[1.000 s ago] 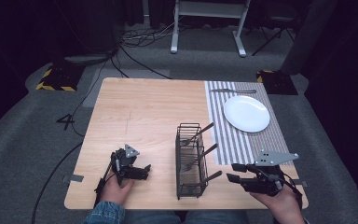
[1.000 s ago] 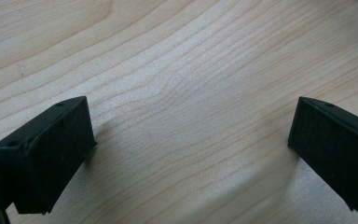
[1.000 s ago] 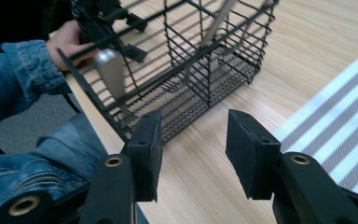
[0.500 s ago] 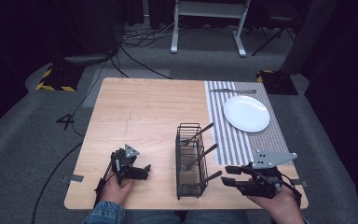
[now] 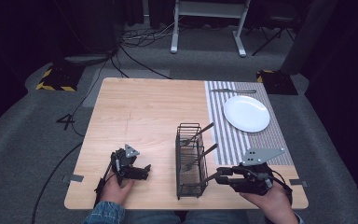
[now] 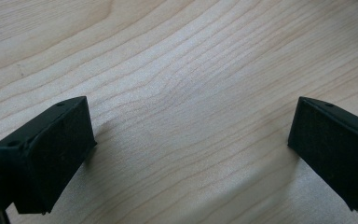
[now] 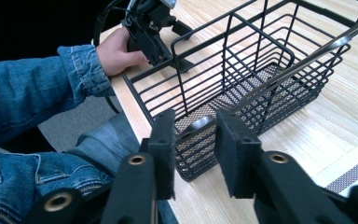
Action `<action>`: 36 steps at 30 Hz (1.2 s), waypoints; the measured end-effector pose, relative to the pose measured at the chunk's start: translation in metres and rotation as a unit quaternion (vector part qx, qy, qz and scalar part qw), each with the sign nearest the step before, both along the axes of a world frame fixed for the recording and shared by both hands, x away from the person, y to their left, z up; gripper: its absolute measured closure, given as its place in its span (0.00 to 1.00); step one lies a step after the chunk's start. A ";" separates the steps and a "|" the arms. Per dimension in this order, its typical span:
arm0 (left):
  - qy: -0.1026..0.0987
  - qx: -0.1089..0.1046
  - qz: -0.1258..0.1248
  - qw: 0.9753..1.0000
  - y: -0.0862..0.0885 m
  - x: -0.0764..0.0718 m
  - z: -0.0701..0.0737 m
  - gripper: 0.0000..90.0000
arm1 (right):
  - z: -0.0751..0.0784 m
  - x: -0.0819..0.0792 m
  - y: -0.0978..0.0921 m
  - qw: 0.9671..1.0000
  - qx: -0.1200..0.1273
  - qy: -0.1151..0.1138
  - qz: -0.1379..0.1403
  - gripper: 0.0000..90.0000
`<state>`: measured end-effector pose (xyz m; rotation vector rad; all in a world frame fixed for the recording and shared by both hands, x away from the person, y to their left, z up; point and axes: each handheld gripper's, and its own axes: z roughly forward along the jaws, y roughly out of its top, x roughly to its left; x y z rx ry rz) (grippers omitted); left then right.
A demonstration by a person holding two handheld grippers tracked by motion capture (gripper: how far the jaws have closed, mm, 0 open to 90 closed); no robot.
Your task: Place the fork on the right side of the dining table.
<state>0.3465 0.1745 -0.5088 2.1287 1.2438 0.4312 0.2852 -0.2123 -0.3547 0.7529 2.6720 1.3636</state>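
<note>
While the black wire basket [image 5: 189, 161] stands on the wooden table [image 5: 140, 112] near its front edge, between your two hands, cutlery handles [image 5: 204, 129] lean out of it toward the striped mat [image 5: 221, 135]. Your right gripper [image 7: 195, 140] sits just beside the basket's near end, its jaws a narrow gap apart around a handle tip [image 7: 196, 125]; whether they pinch it, you cannot tell. Your left gripper [image 5: 131, 169] rests wide open on bare wood, holding nothing. A white plate [image 5: 246, 113] lies farther back on the mat.
</note>
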 end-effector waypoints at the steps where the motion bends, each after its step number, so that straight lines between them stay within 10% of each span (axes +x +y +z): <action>1: 0.000 0.000 0.000 1.000 0.000 0.000 0.000 0.00 | 0.000 0.001 0.001 1.000 -0.002 0.001 0.001 0.80; 20: 0.000 0.000 0.000 1.000 0.000 0.000 0.000 0.00 | 0.010 -0.003 0.007 1.000 -0.020 -0.021 0.005 0.96; 36: 0.000 0.000 0.000 1.000 0.000 0.000 0.000 0.00 | 0.029 0.000 -0.002 0.999 0.011 -0.031 -0.003 0.96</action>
